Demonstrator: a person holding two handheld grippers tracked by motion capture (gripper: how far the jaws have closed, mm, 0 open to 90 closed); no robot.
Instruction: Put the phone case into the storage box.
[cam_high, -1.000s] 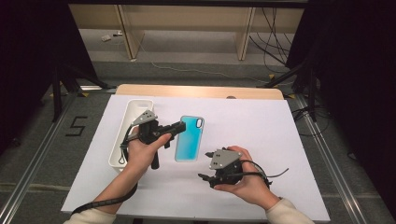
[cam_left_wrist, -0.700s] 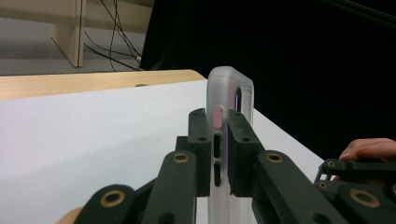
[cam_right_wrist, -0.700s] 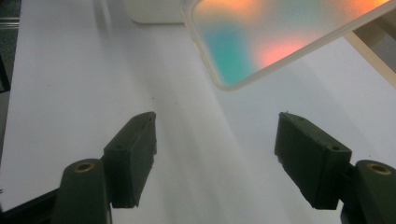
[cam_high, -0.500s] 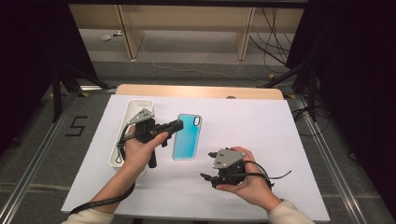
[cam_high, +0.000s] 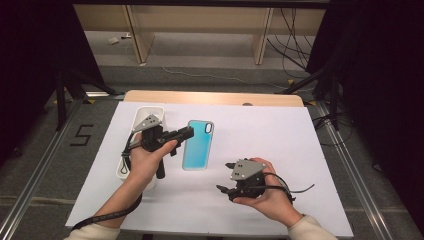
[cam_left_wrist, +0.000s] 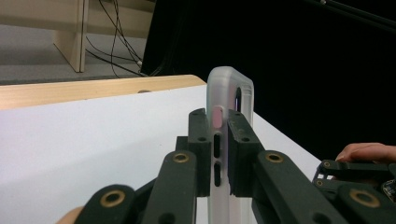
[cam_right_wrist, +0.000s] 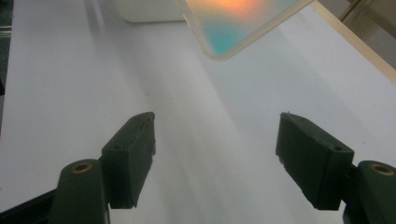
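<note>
A turquoise phone case (cam_high: 198, 145) with a translucent rim is in the middle of the white table top (cam_high: 280, 145). My left gripper (cam_high: 184, 133) is shut on its left long edge. In the left gripper view the case (cam_left_wrist: 232, 88) stands on edge between the jaws of that gripper (cam_left_wrist: 218, 122), which pinch it at the button slots. My right gripper (cam_high: 223, 176) is held low near the front of the table, open, with its jaws pointing left. In the right gripper view that gripper (cam_right_wrist: 217, 149) has bare table between its jaws, and a corner of the case (cam_right_wrist: 233, 23) shows above them.
A white tray (cam_high: 150, 112) lies along the left side of the table, behind the left hand, and its wall (cam_right_wrist: 149, 11) appears at the top of the right gripper view. The wooden table edge (cam_high: 210, 97) runs along the back. Cables lie on the floor beyond.
The case and my left gripper have shifted slightly left and away from the person. The right gripper has drifted a little to the right and stays open.
</note>
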